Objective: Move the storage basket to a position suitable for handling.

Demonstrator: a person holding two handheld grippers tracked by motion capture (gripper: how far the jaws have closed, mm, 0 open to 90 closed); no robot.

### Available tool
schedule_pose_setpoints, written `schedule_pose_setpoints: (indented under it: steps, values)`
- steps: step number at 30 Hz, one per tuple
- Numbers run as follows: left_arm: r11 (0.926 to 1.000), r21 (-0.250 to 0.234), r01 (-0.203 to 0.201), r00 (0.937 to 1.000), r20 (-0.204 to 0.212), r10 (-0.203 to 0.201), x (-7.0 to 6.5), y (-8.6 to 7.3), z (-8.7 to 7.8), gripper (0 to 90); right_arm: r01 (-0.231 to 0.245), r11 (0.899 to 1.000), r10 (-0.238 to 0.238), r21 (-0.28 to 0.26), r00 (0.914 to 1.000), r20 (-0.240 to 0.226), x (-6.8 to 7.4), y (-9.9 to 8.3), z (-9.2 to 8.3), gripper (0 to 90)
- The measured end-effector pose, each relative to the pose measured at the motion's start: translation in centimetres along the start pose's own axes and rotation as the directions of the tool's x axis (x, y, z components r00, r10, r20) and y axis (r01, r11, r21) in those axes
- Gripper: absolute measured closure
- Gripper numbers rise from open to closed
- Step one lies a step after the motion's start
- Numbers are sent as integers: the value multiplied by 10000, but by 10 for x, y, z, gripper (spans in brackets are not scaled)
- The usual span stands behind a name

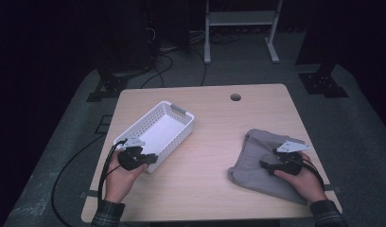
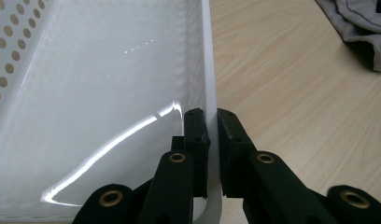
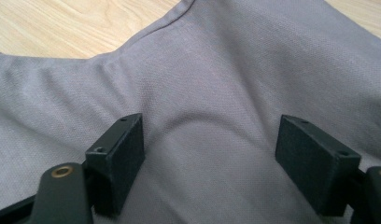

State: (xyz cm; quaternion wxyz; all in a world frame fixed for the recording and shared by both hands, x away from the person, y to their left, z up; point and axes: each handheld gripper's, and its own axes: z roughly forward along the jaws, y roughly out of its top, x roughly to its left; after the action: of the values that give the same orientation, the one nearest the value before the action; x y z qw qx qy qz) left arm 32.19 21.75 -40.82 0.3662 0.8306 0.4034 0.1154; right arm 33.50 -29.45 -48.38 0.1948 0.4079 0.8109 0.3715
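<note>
My left tongs point(image 2: 211, 128) were clamped on the basket point(image 1: 155, 130) wall; my right tongs point(image 3: 209, 163), spread apart, rested on the grey cloth point(image 1: 257, 161), lying well right of the basket.

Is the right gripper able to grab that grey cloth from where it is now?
Probably yes. The right gripper hangs right over the grey cloth with its jaws wide open, one on each side of a raised fold, and nothing lies between them and the fabric. Closing should pinch it.
</note>
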Motion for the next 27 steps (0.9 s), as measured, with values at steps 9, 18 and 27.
schedule_pose_setpoints:
  steps: [9,18,27]
  values:
    - [9994,288,-181,9997,192,176,-4,-2,9,804,4,10000,-4,-1,10000,-1,0,0,0,224]
    - [9984,-273,-491,9974,507,504,-6,9,0,562,-31,10000,31,2,10000,-19,0,0,0,224]
    - [9934,-1099,-330,9992,-251,304,27,28,-18,520,-18,10000,18,-4,10000,-17,0,0,0,224]
